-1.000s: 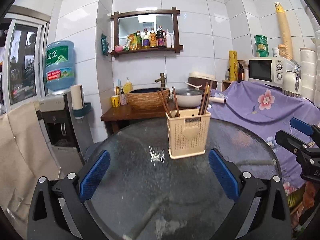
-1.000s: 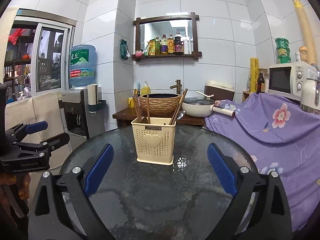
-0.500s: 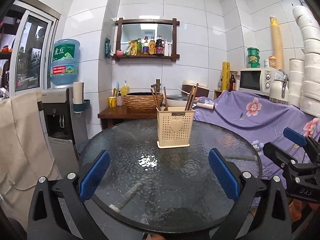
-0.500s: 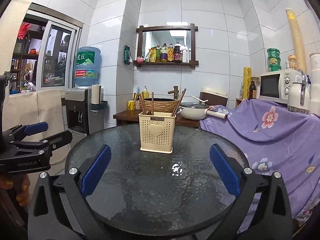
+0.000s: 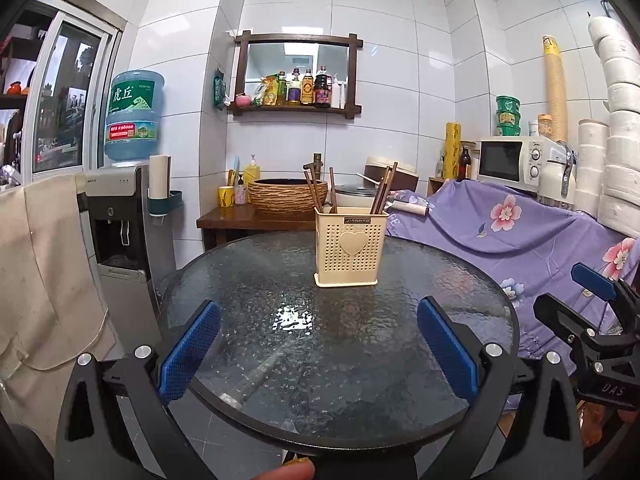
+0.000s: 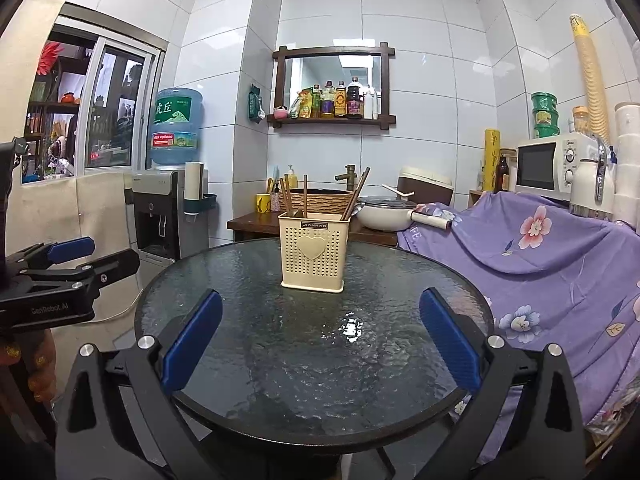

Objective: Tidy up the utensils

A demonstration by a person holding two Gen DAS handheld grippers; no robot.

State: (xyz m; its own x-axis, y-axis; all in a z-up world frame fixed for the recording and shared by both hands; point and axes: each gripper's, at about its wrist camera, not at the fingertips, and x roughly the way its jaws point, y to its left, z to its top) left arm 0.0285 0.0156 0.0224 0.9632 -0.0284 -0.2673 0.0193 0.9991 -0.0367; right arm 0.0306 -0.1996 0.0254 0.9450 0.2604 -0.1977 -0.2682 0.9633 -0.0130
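Note:
A cream perforated utensil holder point(image 5: 351, 246) point(image 6: 314, 252) with a heart on its front stands upright on the round dark glass table point(image 5: 336, 344) point(image 6: 312, 340), toward its far side. Brown chopsticks point(image 5: 382, 190) point(image 6: 354, 196) lean out of its top in two groups. My left gripper point(image 5: 318, 348) hangs open over the near part of the table, nothing between its blue pads. My right gripper point(image 6: 318, 342) is also open and empty, well short of the holder. Each gripper shows at the edge of the other's view.
A purple flowered cloth point(image 6: 540, 252) covers furniture right of the table. Behind stand a wooden side table with a woven basin point(image 5: 284, 196) and a white pot point(image 6: 384, 212), a water dispenser point(image 5: 120, 216) at left, a microwave point(image 6: 552, 166) at right.
Both grippers have pulled back and away from the holder, so it looks smaller and more of the table's near rim shows. Both stay open.

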